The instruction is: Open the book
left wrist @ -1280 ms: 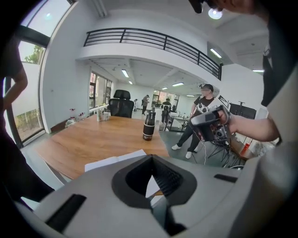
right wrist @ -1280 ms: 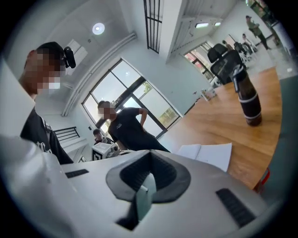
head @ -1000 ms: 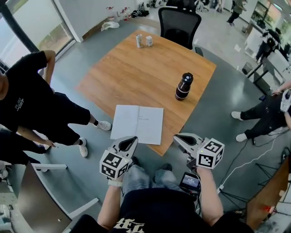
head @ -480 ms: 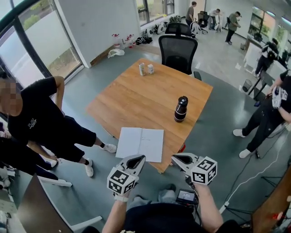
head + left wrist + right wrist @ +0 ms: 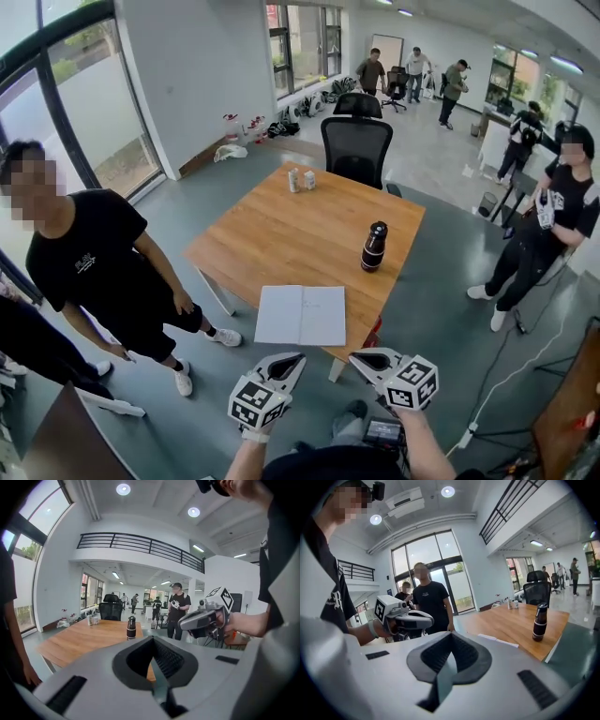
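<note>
The left gripper (image 5: 153, 645) has its jaws pressed together with nothing between them. The right gripper (image 5: 450, 641) is the same: jaws squeezed tight on nothing. In the head view both sit at the bottom middle of the picture, side by side, off the table (image 5: 281, 234) and well apart from the book (image 5: 301, 315). The book lies flat just above them, near the table's closest edge, and it looks open already, with a white page on each side of the fold. So I think the job is about done. The good thing to do now is keep both grippers away from the pages so nothing flips back. If a page lifts, press it down softly with closed jaws. The bottle (image 5: 373, 247) stands up and to the right of the book, so stay clear of it.
</note>
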The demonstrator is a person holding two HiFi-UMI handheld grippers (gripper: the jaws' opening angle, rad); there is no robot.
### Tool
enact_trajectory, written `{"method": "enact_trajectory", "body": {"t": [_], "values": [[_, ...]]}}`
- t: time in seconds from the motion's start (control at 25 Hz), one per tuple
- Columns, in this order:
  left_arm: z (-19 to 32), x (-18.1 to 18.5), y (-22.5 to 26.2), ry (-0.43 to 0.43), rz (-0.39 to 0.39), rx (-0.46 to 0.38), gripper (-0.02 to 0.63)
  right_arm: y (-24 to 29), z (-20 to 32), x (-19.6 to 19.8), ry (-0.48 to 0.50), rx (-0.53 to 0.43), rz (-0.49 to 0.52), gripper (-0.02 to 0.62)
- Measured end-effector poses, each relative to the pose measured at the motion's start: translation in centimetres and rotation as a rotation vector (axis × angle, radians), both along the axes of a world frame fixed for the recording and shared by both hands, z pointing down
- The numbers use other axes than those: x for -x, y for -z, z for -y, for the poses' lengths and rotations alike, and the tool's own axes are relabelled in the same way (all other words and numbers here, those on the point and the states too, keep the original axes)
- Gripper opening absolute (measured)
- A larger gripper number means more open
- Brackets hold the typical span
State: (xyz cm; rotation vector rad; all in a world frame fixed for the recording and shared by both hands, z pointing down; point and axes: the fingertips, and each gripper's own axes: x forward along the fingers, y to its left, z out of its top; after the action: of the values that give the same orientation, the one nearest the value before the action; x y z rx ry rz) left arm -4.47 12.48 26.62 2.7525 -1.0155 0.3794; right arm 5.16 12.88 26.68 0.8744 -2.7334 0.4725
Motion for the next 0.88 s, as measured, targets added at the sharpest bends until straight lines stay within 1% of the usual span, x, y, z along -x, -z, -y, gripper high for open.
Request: {"method": "enact_trajectory", "body": {"t": [0.08,0.2,0.36,0.48,0.64,0.8,0.88], "values": [[-2.4,1.6,-0.5,-0.001,-0.012,0.001,0.007,-0.4,-2.7,1.4,-0.014,-0.012,-0.016,-0.012],[-5.7,3.5,-1.4,-0.003,-0.032,0.009,0.006,-1.2,-6.5,2.6,-0.039,-0.005,-0.016,-0.012],[-8.9,4.5,-2.6,-0.023,-0.043,0.026,0.007,-1.8,-10.2,3.2,-0.065,-0.003,-0.016,-0.012],[-10.4,4.4,-3.2,-0.040,-0.066,0.048,0.007,-1.8,-11.7,3.5,-0.052,-0.011,-0.019,-0.014],[-12.1,4.2,-3.3,-0.019,-0.105,0.064,0.007,-1.6,-12.8,4.0,-0.022,-0.031,-0.048,-0.012],[-13.1,1.9,-3.9,-0.009,-0.144,0.099,0.006,-0.6,-13.7,3.6,0.034,-0.043,-0.014,-0.012],[-13.6,0.4,-3.6,-0.010,-0.151,0.097,0.006,-0.2,-14.3,2.9,0.052,-0.060,-0.018,-0.012]]}}
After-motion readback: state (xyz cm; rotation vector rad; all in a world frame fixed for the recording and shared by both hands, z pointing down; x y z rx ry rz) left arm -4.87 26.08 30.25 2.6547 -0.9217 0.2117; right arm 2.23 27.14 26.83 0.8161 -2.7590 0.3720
